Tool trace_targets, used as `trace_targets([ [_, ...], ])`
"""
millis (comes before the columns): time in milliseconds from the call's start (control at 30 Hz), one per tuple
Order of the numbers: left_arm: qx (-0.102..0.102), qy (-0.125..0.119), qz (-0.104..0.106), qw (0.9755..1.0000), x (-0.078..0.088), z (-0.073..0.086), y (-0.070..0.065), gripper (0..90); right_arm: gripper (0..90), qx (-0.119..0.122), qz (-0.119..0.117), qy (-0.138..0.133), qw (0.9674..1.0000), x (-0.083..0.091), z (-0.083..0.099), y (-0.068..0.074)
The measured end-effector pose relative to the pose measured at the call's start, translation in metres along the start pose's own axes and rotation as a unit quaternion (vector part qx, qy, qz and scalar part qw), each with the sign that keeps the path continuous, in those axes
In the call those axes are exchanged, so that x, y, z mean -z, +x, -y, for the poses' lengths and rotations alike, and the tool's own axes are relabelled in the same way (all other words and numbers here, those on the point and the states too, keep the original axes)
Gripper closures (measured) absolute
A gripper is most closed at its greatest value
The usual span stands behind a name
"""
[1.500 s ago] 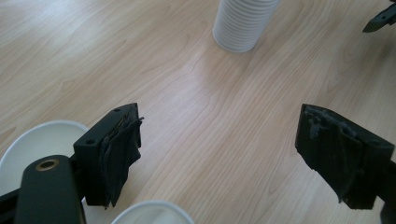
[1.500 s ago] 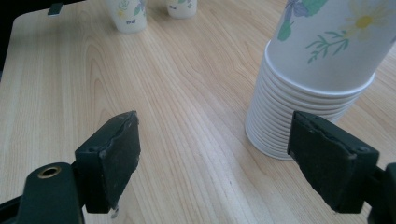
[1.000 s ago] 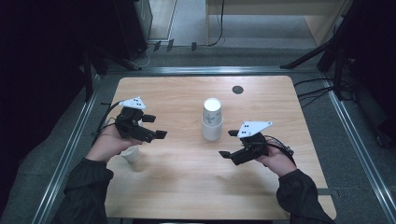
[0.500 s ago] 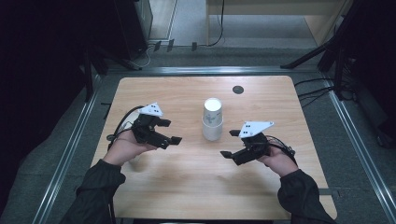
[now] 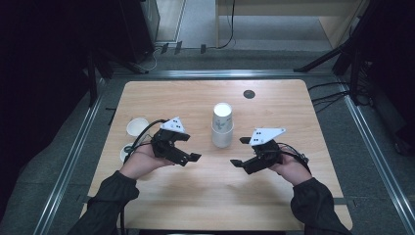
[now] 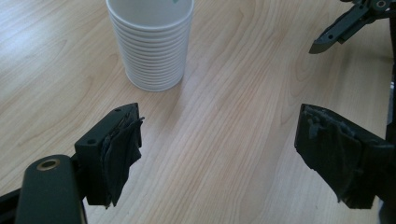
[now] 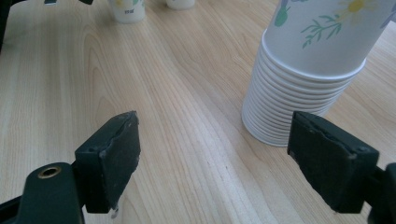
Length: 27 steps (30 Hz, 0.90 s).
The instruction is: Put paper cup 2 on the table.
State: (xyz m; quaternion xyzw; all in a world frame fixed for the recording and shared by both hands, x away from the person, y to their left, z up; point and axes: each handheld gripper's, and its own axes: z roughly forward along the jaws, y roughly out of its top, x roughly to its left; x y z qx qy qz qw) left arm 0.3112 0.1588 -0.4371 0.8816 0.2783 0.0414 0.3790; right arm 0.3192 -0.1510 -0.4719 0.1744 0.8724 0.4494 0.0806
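Left gripper (image 5: pixel 190 147) and right gripper (image 5: pixel 238 152) hover low over the tabletop (image 5: pixel 195 196), jaws wide on both and holding nothing. The cup stack (image 5: pixel 221 126) stands upright between and just beyond them, rims down, apart from either gripper. Two single cups (image 5: pixel 137 126) stand at the left, beyond the left hand (image 5: pixel 142 164); the nearer one is partly hidden, probably upright.

cup stack (image 5: pixel 222 126) between claws, bare tabletop (image 5: pixel 210 191) nearer
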Motion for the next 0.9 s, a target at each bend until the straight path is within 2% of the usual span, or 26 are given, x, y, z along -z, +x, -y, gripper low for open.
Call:
trace_targets([
  [167, -0.005, -0.005, -0.009, 0.9999, -0.006, 0.001, -0.005, 15.0, 17.5, 0.002, 0.000, 0.002, 1.0000, -0.001, 0.000, 0.001],
  [500, -0.010, -0.006, -0.010, 0.9999, -0.016, 0.003, -0.012, 15.0, 17.5, 0.006, -0.003, 0.006, 1.0000, -0.002, 0.001, 0.001],
  [800, -0.016, -0.003, -0.007, 0.9998, -0.020, 0.004, -0.013, 15.0, 17.5, 0.009, -0.004, 0.008, 0.9999, -0.003, 0.001, 0.002],
  [900, -0.012, -0.006, -0.009, 0.9999, -0.020, 0.004, -0.011, 15.0, 17.6, 0.010, -0.005, 0.009, 0.9999, -0.003, 0.001, 0.001],
])
